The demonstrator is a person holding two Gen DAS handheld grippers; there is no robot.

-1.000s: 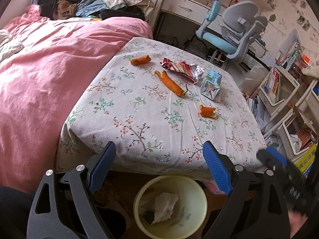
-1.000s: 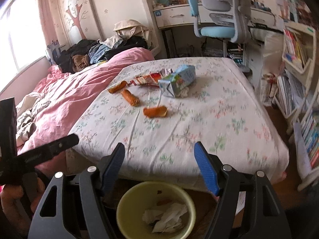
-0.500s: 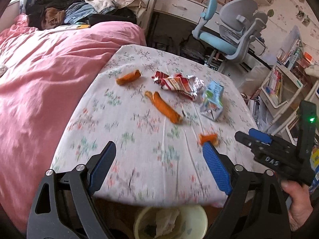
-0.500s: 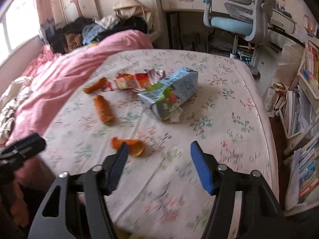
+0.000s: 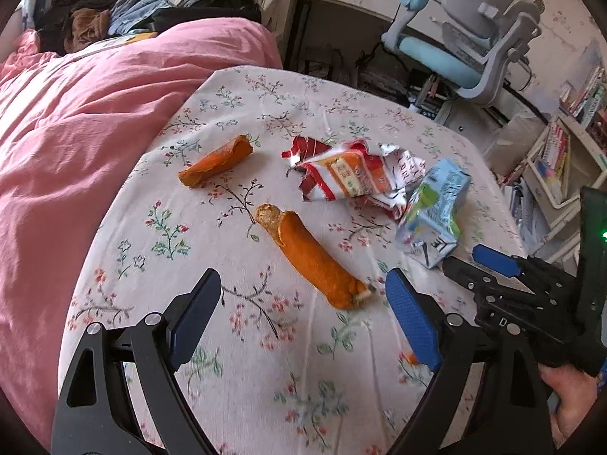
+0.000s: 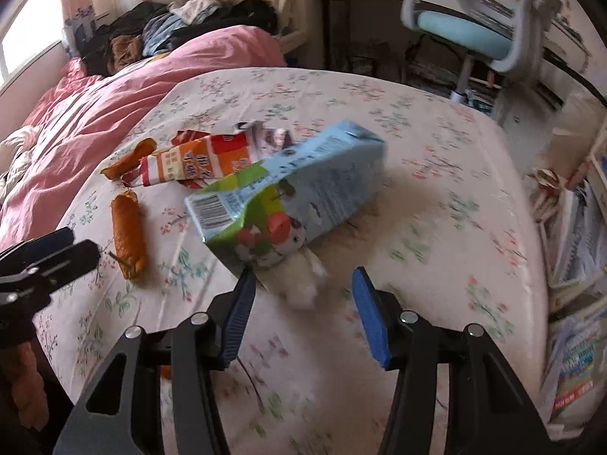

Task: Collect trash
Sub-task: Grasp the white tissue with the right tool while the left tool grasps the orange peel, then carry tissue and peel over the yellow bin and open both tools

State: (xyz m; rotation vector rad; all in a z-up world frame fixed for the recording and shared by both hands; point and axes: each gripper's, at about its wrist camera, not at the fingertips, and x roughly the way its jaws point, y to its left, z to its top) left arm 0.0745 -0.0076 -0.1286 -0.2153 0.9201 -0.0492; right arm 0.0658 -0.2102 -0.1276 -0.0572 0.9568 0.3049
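Note:
On the floral tablecloth (image 5: 242,364) lie a long orange peel (image 5: 311,261), a second peel (image 5: 216,161), a crumpled red snack wrapper (image 5: 356,174) and a blue-green drink carton (image 5: 432,212). My left gripper (image 5: 303,314) stands open just short of the long peel, with nothing between its fingers. My right gripper (image 6: 303,303) is closing. A white tissue wad (image 6: 303,276) lies at its fingertips, and the pads do not press it. The carton (image 6: 292,193) lies on its side right behind the wad. My right gripper (image 5: 464,258) also shows beside the carton in the left wrist view.
A pink duvet (image 5: 57,144) borders the table on the left, with piled clothes (image 5: 151,3) behind. A blue-grey desk chair (image 5: 466,45) stands beyond the far edge. Bookshelves (image 6: 576,235) line the right. A small orange scrap (image 6: 165,371) lies under the right gripper's left finger.
Both grippers moved forward from above the yellow bin to over the table, and the bin dropped out of view. The right jaws narrowed. The trash now looks much closer.

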